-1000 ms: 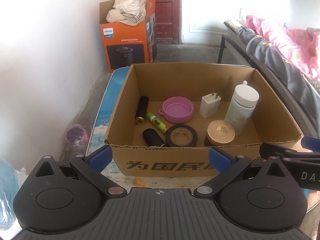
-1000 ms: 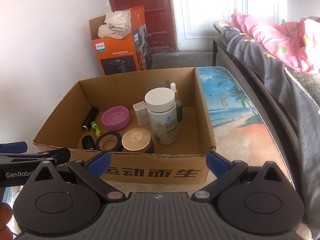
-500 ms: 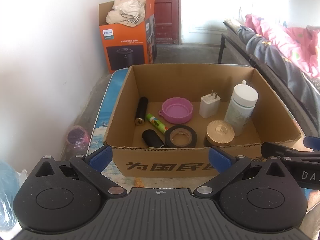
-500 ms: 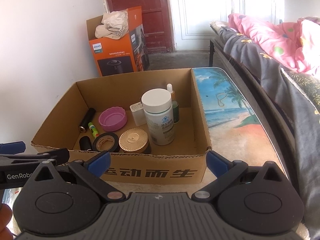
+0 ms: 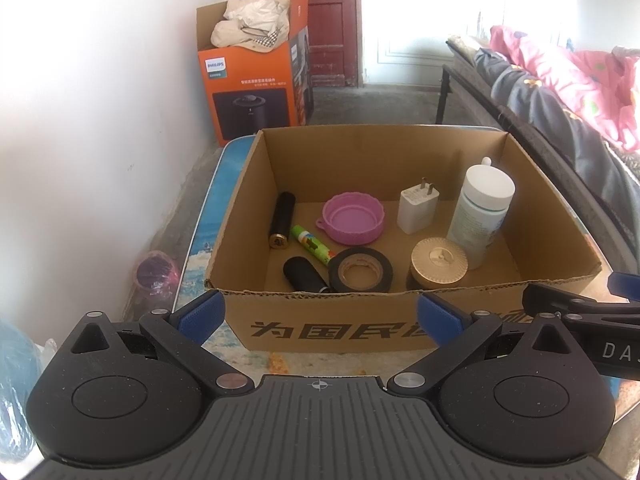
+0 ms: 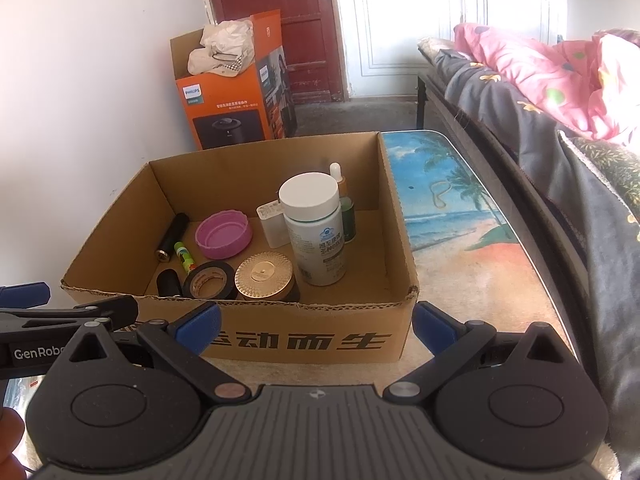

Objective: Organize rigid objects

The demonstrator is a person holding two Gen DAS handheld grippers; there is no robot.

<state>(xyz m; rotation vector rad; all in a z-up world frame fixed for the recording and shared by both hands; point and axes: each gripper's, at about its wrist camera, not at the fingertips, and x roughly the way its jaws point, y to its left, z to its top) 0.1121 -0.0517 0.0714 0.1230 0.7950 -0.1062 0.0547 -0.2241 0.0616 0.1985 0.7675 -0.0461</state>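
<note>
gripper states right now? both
Left gripper: open, holding nothing, in front of the cardboard box.
Right gripper: open, holding nothing, also in front of the box.

The open brown cardboard box (image 5: 336,330) holds an upright white plastic bottle (image 5: 480,210), pink ridged lid (image 5: 354,224), black tape roll (image 5: 360,271), and round gold-topped jar (image 5: 439,262).

My right gripper (image 6: 314,320) now looks at the cardboard box (image 6: 280,336) from slightly farther left than a second ago: the box sits a little further left and lower in its view, and more of the beach-print table (image 6: 460,220) shows beyond it. In my left gripper (image 5: 318,316) view the box (image 5: 332,330) appears marginally lower and nearer. The contents keep no new positions; only the viewpoints shift.
</note>
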